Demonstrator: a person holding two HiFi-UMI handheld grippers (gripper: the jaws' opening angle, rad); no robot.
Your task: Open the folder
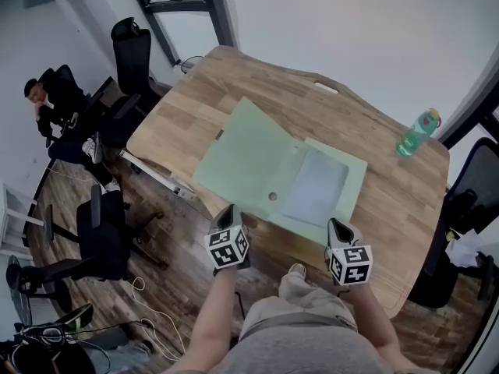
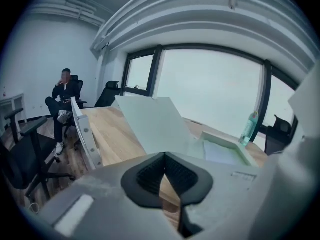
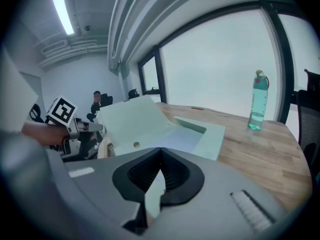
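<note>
A pale green box folder point(image 1: 245, 150) lies open on the wooden table point(image 1: 195, 92). Its lid is swung over to the left and stands tilted up point(image 2: 155, 124). The tray half point(image 1: 355, 174) holds a white sheet point(image 1: 316, 185). My left gripper point(image 1: 229, 211) hovers at the table's near edge, just short of the lid's corner, shut with nothing between its jaws point(image 2: 164, 156). Near the folder's front right corner my right gripper point(image 1: 337, 225) hangs in the air, jaws together and empty point(image 3: 160, 151). Neither gripper touches the folder.
A green water bottle point(image 1: 418, 131) stands at the table's far right. Black office chairs point(image 1: 132, 49) and a seated person point(image 1: 47, 104) are on the floor to the left. A white rail point(image 2: 85, 134) runs under the table's left edge. Cables lie on the floor point(image 1: 148, 306).
</note>
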